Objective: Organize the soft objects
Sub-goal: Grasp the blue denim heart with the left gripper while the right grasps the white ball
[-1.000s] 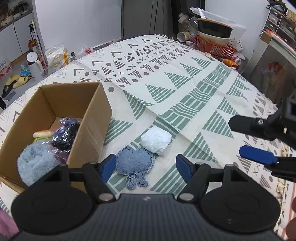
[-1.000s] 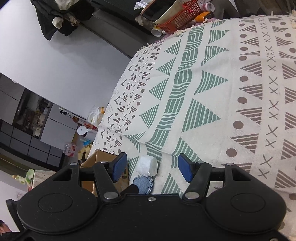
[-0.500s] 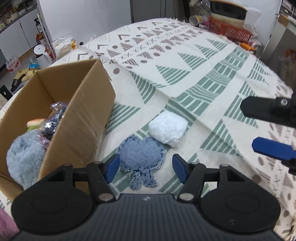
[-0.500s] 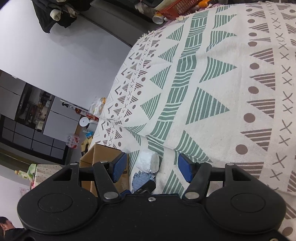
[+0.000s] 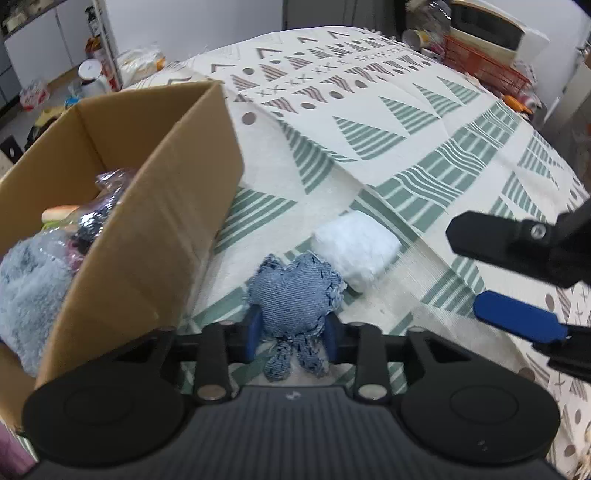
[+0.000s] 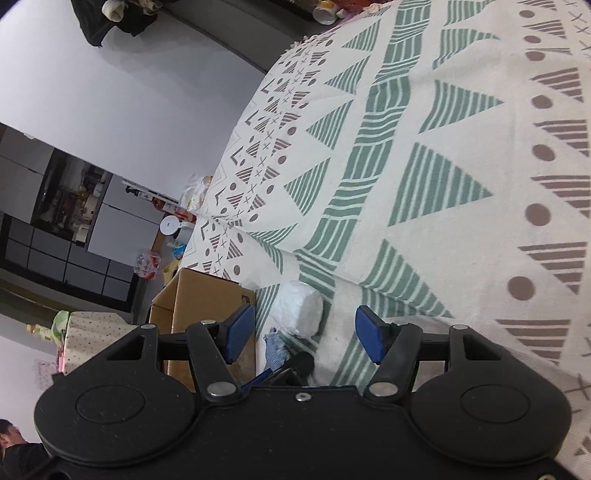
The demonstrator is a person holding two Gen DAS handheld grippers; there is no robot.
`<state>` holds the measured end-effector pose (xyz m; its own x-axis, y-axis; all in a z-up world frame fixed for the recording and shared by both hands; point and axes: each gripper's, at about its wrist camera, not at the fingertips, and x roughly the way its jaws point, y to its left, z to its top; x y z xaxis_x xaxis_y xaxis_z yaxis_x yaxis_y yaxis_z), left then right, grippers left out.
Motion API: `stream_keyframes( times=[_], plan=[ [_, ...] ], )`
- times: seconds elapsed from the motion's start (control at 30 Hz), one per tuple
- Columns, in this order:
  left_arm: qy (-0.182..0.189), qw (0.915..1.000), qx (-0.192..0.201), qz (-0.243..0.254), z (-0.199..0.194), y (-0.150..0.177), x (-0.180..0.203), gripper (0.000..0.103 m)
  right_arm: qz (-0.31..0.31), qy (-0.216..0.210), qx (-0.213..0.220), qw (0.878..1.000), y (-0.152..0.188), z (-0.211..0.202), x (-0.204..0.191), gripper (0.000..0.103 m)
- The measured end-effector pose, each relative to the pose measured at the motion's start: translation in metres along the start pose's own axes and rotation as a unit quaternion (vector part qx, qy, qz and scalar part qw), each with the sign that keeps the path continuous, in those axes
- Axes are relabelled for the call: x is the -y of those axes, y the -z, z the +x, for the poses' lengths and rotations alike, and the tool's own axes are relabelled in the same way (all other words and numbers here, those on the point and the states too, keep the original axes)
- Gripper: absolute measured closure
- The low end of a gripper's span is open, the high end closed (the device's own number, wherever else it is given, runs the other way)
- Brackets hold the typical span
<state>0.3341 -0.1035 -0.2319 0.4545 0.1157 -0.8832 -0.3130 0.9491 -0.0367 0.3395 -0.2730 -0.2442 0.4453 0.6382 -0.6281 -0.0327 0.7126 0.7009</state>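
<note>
My left gripper (image 5: 290, 334) jaws are closing on the floppy blue denim plush (image 5: 293, 295). If they pinch only its frayed edge, I expect it to slip out before the open cardboard box (image 5: 155, 236). My right gripper (image 6: 303, 332) jaws stand released, empty, near the white fluffy wad (image 6: 298, 308).

A patterned cloth (image 5: 424, 155) with green striped triangles and brown dots covers the desk. At two o'clock, an orange wire basket (image 5: 480, 72) sits beside a white appliance (image 5: 491, 26) (possibly a toaster oven). At ten o'clock, white cabinets (image 5: 44, 48) line the wall.
</note>
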Motion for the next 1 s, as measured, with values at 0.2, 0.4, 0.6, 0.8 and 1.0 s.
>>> stream_keyframes(
  times=[0.2,0.4,0.6,0.8,1.0],
  plan=[
    [0.029,0.999,-0.009,-0.033,-0.007,-0.005,-0.015,0.08,0.001,0.004,0.0,1.0,0.001,0.011,-0.001,0.042],
    [0.056,0.9973,-0.002,-0.047,-0.017,-0.009,-0.021,0.082,0.01,0.008,-0.011,1.0,0.002,0.026,0.0,0.043],
    [0.082,0.9949,0.005,-0.059,-0.022,-0.017,-0.028,0.082,0.003,0.022,-0.014,1.0,0.003,0.039,-0.003,0.044],
    [0.098,0.9931,0.003,-0.064,-0.023,-0.021,-0.033,0.082,-0.004,0.029,-0.012,1.0,0.002,0.05,-0.006,0.047],
    [0.102,0.9925,0.0,-0.068,-0.02,-0.025,-0.035,0.082,-0.004,0.035,-0.022,0.999,0.001,0.055,-0.006,0.071]
  ],
)
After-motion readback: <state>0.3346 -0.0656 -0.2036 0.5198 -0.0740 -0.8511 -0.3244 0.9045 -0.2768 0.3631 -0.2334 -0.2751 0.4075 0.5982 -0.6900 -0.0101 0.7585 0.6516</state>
